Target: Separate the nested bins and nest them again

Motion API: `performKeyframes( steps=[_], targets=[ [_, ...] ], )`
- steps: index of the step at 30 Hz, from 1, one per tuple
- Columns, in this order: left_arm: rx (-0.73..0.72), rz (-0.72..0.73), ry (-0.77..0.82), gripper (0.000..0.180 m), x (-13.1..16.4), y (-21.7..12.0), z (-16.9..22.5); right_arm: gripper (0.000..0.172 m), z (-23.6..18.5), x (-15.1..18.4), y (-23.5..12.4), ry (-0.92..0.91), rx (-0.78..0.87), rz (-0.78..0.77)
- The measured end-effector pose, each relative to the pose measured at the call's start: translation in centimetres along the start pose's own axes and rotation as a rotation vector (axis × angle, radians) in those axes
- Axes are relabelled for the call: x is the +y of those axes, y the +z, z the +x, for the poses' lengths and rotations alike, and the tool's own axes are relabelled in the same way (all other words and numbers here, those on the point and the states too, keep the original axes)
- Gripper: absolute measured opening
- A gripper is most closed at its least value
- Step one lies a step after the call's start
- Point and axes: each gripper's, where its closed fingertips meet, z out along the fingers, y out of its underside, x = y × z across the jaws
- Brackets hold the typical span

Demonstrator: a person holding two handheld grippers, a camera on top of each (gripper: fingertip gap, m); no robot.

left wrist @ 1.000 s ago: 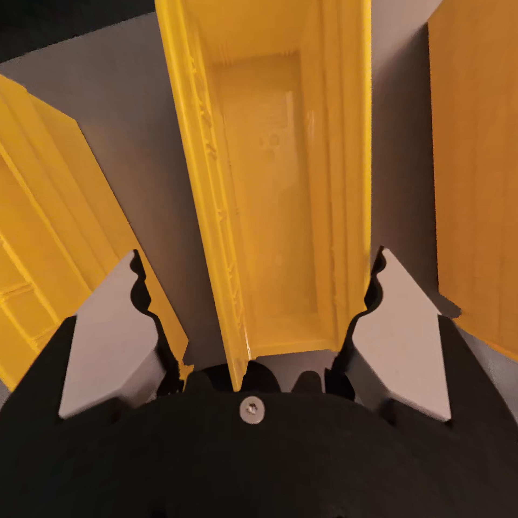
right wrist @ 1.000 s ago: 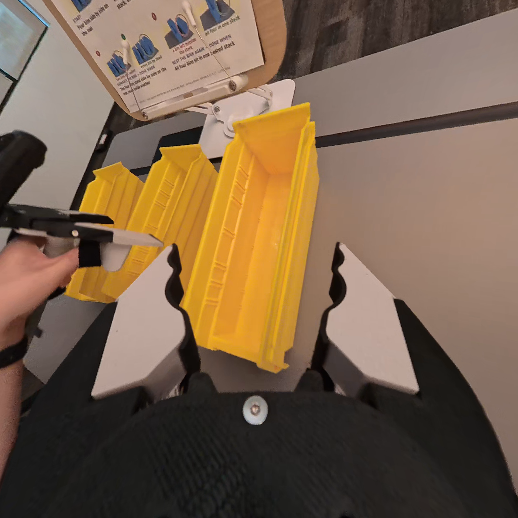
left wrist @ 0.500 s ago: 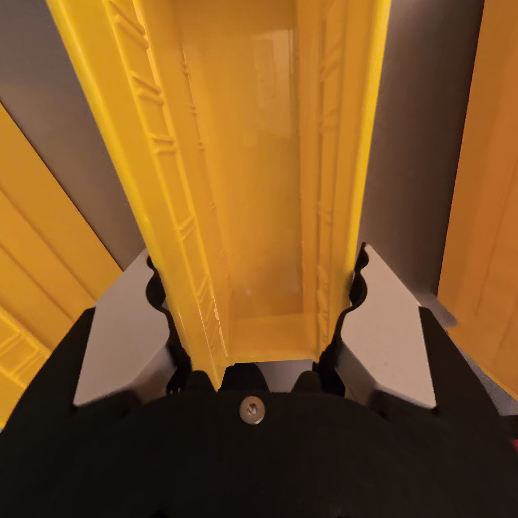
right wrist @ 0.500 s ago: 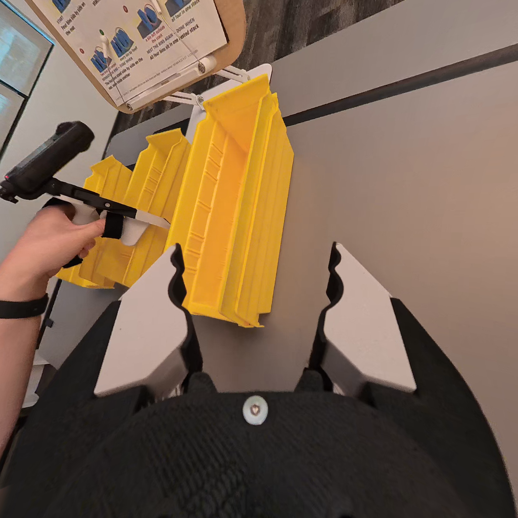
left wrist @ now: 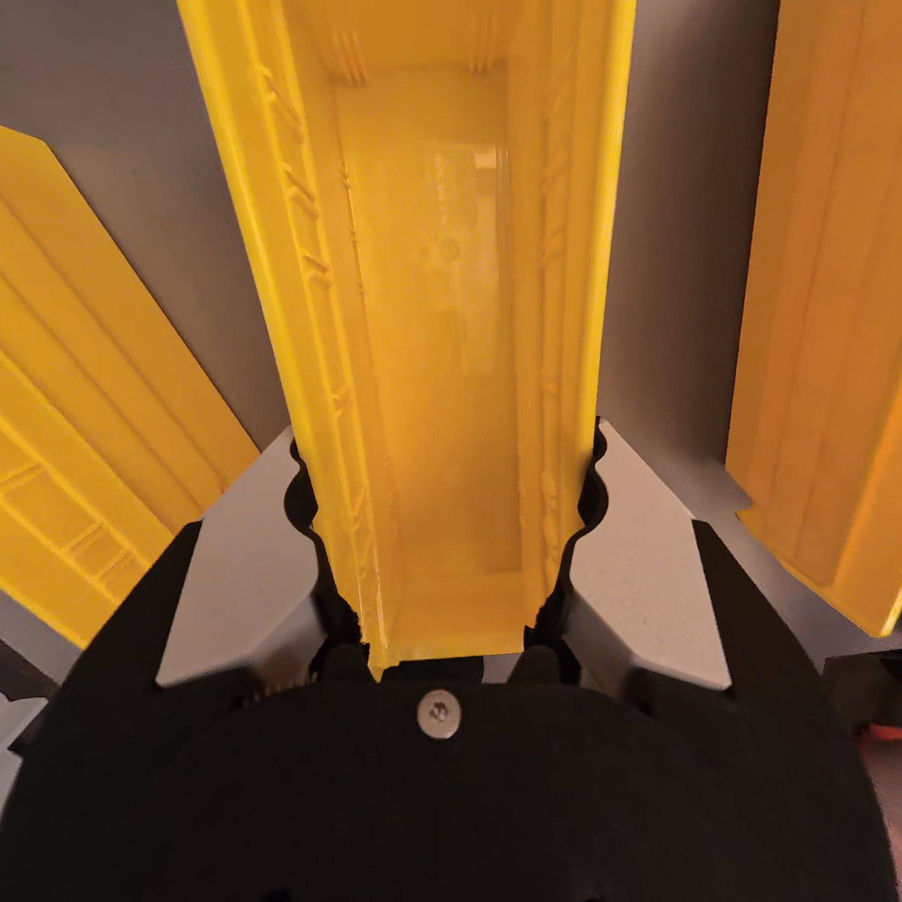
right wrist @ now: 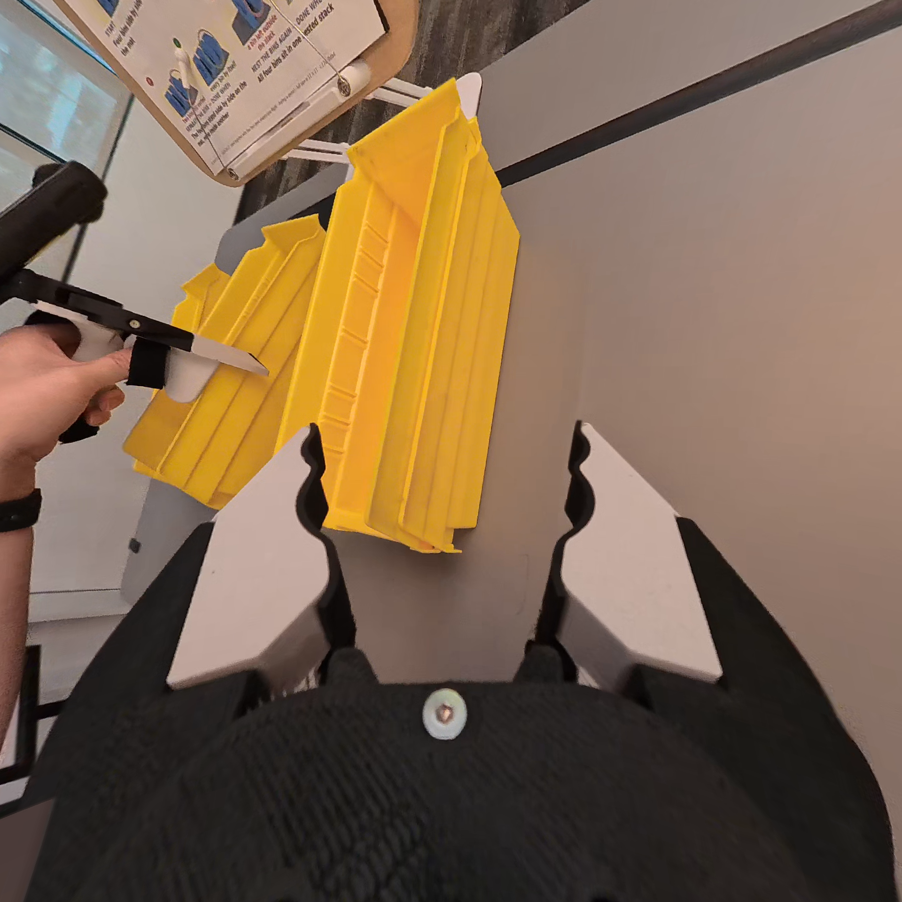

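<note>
Three yellow bins lie side by side on the grey table (right wrist: 683,341). In the left wrist view my left gripper (left wrist: 446,434) is shut on the middle bin (left wrist: 439,293). Both pads (left wrist: 593,468) press on its long side walls near the near end. One bin (left wrist: 97,415) lies to its left and another (left wrist: 830,293) to its right. In the right wrist view my right gripper (right wrist: 446,427) is open and empty above the table, just short of the rightmost bin (right wrist: 415,317). That view also shows the middle bin (right wrist: 234,415), a left-gripper finger (right wrist: 229,356) on it, and the far bin (right wrist: 200,293).
A clipboard with an instruction sheet (right wrist: 244,73) stands on a white holder behind the bins. A person's hand (right wrist: 39,390) holds the left gripper at the table's left edge. Bare table extends to the right of the bins, crossed by a dark seam (right wrist: 683,112).
My left jaws have closed from wide open onto the middle bin's side walls. My right gripper has drawn back a little from the rightmost bin and stays open.
</note>
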Motion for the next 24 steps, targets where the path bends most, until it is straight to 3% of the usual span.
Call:
performKeyframes(
  steps=[6,13,20,24],
  targets=[
    [0.0,-0.002,0.017,0.11,0.0,-2.3,0.0,0.1,1.0,0.6,-0.4,0.017,0.01,-0.004],
    [0.03,0.011,0.016,0.11,-0.3,-7.5,1.8,0.1,1.1,0.6,-0.3,0.029,-0.001,0.005],
    [0.008,0.073,0.037,0.11,-1.9,-13.6,7.6,0.1,1.4,0.9,0.0,0.04,-0.001,-0.013],
    [0.013,0.159,0.041,0.11,-3.3,-14.6,11.8,0.1,1.6,1.2,-0.6,0.044,0.002,-0.011]
  ],
)
